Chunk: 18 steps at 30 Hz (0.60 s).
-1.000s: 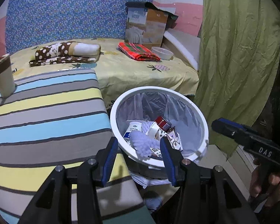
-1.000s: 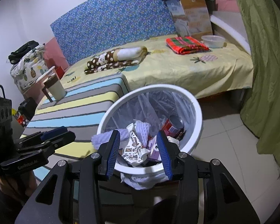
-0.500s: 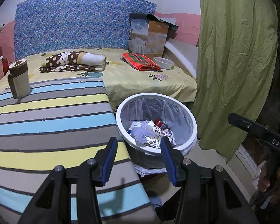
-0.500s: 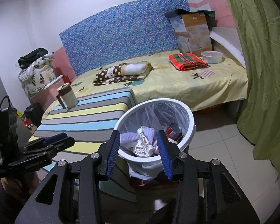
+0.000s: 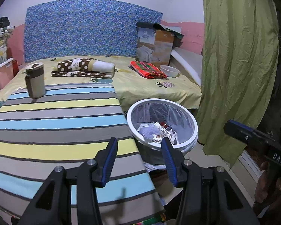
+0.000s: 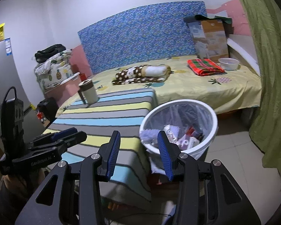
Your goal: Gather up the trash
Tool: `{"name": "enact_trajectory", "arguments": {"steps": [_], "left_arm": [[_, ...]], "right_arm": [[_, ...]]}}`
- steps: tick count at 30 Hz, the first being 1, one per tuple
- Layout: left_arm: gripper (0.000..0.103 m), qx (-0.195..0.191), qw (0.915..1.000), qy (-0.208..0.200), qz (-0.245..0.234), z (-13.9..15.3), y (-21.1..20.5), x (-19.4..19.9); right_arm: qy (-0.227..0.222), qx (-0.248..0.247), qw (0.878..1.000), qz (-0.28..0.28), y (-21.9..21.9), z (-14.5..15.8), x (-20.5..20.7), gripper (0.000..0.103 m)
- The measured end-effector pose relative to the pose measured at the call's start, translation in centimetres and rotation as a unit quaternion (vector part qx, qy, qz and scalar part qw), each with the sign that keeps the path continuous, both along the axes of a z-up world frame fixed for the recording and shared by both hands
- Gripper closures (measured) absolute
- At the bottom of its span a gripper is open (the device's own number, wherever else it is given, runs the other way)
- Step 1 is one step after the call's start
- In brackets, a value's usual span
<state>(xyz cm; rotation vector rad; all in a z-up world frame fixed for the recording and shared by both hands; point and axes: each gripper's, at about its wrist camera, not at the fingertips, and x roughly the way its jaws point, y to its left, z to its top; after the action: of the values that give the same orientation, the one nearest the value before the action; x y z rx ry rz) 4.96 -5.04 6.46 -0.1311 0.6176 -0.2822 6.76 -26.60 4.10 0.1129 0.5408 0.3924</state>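
Note:
A white round trash bin [image 5: 193, 123] with a clear liner stands on the floor beside the striped table [image 5: 56, 116]. It holds crumpled wrappers, a purple fluffy piece [image 5: 149, 131] and a red can. The bin also shows in the right wrist view [image 6: 213, 127]. My left gripper [image 5: 139, 157] is open and empty, held back from the bin over the table's near right corner. My right gripper [image 6: 138, 151] is open and empty, above the table edge to the left of the bin. The right gripper also shows at the right edge of the left wrist view [image 5: 252, 138].
A beige lidded mug [image 5: 35, 81] stands at the table's far left. Behind is a bed [image 5: 140, 86] with a folded dotted blanket [image 5: 84, 68], a red plaid cloth [image 5: 149, 69], a bowl [image 5: 169, 70] and a cardboard box [image 5: 155, 46]. A green curtain [image 5: 238, 65] hangs at right.
Both grippers have pulled up and back from the bin, which now looks smaller and farther. More of the striped table and the mug has come into view. Both stay open.

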Motion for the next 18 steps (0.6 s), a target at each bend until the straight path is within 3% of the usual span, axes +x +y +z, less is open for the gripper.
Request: {"name": "enact_trajectory", "arguments": {"steps": [18], "left_arm": [[0.051, 0.023, 0.9986, -0.002, 0.048, -1.9, 0.6, -4.6]], "right_arm": [[0.016, -0.031, 0.999, -0.018, 0.8, -2.6, -2.9, 0.059]]}}
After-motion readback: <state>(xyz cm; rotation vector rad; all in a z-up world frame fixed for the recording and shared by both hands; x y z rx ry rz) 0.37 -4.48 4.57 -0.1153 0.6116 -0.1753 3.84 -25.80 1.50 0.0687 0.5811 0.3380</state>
